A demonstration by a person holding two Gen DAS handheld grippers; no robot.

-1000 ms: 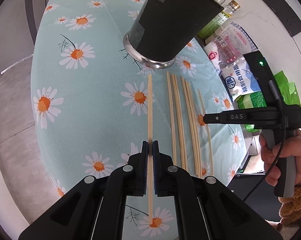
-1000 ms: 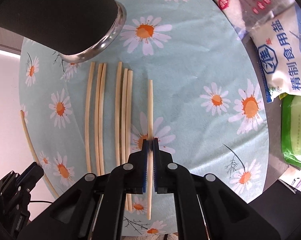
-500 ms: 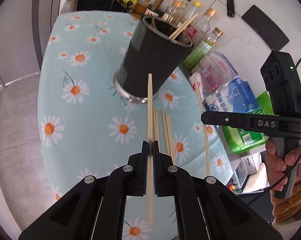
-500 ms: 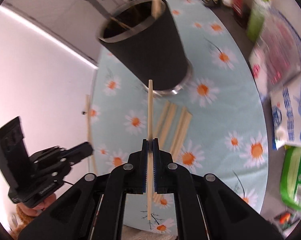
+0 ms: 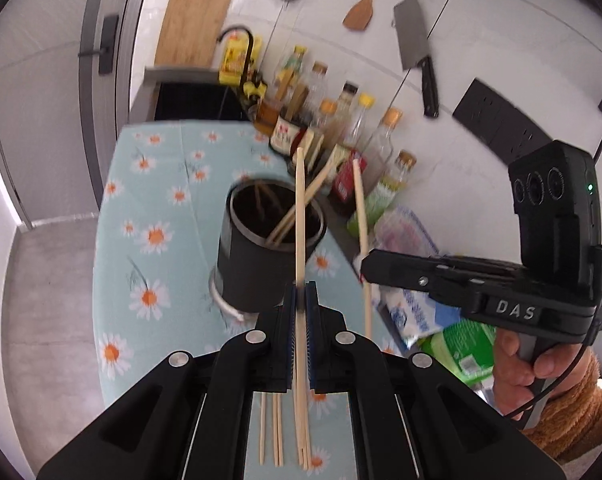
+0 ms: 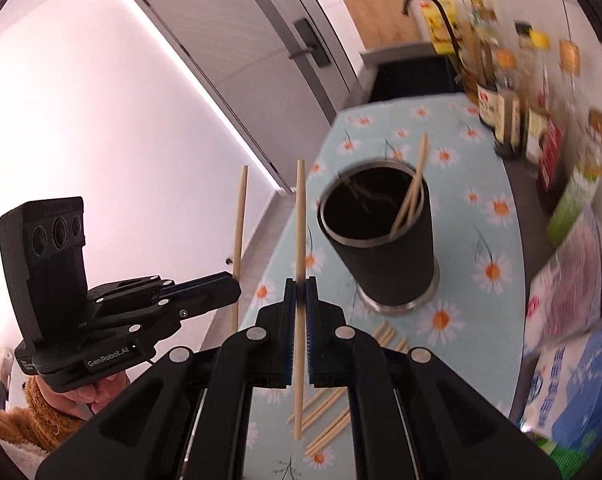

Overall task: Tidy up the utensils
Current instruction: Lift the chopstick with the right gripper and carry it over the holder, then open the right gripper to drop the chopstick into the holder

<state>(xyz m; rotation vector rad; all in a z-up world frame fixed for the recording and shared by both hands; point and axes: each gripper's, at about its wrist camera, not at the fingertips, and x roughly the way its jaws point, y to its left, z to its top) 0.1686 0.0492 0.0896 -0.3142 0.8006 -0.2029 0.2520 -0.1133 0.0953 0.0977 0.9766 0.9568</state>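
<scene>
My left gripper (image 5: 299,294) is shut on a wooden chopstick (image 5: 299,216), held upright above the table. My right gripper (image 6: 299,290) is shut on another chopstick (image 6: 300,232), also upright; it shows in the left wrist view (image 5: 361,216) to the right. A black cylindrical holder (image 5: 265,256) stands on the daisy tablecloth (image 5: 157,184) with a few chopsticks in it; in the right wrist view the holder (image 6: 385,256) is ahead and right. Several loose chopsticks (image 5: 277,428) lie on the cloth below the grippers.
Sauce and oil bottles (image 5: 341,128) line the wall behind the holder. Bags of salt and food packets (image 6: 569,320) lie at the table's right side. A cleaver (image 5: 415,52) and a wooden spatula (image 5: 363,4) hang on the wall. A sink (image 5: 197,100) is beyond the table.
Both grippers have lifted their chopsticks off the cloth and tilted up, rising well above the holder's rim. The holder's open top now shows.
</scene>
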